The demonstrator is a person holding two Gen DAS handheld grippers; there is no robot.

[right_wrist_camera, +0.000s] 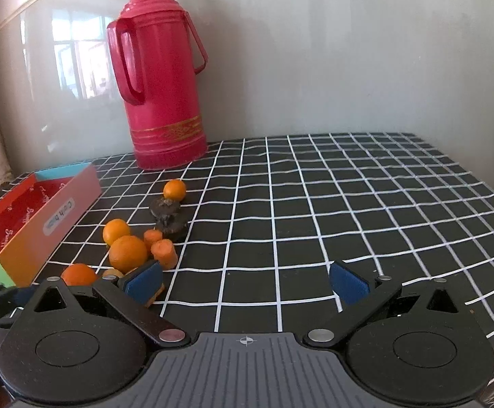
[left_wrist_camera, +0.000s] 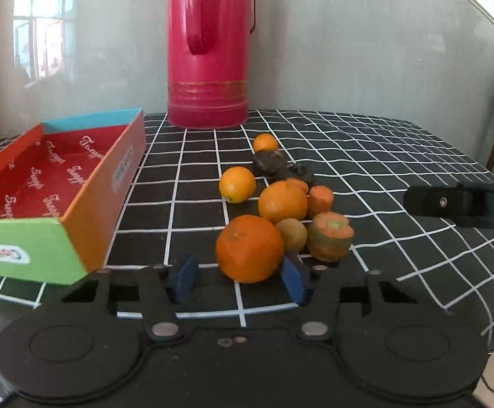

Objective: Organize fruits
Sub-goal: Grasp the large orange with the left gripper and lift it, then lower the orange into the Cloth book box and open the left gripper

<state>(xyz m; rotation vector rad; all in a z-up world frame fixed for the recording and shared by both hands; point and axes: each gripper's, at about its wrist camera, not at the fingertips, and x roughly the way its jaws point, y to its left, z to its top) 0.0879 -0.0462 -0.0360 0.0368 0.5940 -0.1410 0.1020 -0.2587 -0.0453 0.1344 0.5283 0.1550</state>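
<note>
A heap of oranges [left_wrist_camera: 282, 202], carrot pieces [left_wrist_camera: 329, 236] and dark shrivelled fruits [left_wrist_camera: 270, 162] is seen mid-frame, with a colourful open box [left_wrist_camera: 104, 200] at left.

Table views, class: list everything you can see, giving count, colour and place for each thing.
Oranges: four, orange, clustered mid-table.
Small fruit: one, yellow-green, behind the nearest orange.
Carrot pieces: about three, orange, right of cluster.
Dark lumps: two, blackish, behind cluster.
Box: one, multicoloured, left.
Flask: one, red, at the back.
Tablecloth: black, white grid.
Left gripper: black, blue pads, open around nearest orange.
Right gripper: same, open, over cloth.
</note>
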